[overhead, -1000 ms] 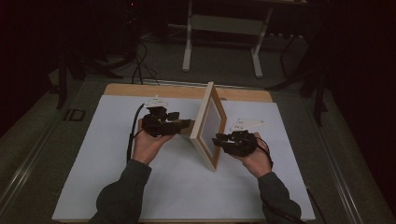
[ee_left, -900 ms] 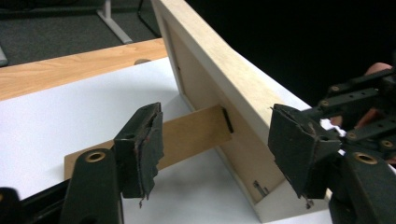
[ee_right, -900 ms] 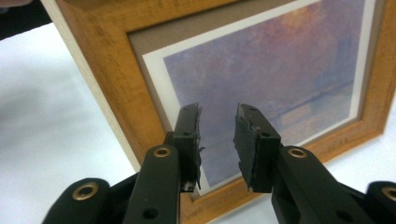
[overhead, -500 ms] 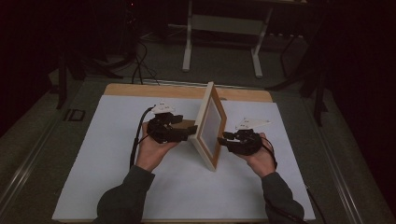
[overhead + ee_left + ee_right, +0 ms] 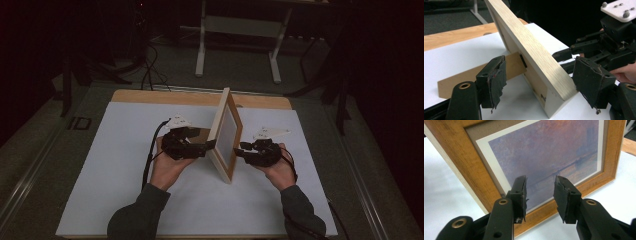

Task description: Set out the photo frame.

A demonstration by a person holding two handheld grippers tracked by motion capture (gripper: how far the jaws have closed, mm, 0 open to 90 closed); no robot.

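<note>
- The picture frame (image 5: pixel 226 135) stands on edge on the white table sheet (image 5: pixel 100 165), leaning on its brown back stand (image 5: pixel 474 72), between the 2 grippers.
- The left gripper (image 5: pixel 541 82) has just opened wide; its 2 jaws straddle the frame's side edge, and neither pad can be seen pressing it.
- The right gripper (image 5: pixel 540 195) has been opening; its jaws stand about half apart at the glass, gripping nothing.
</note>
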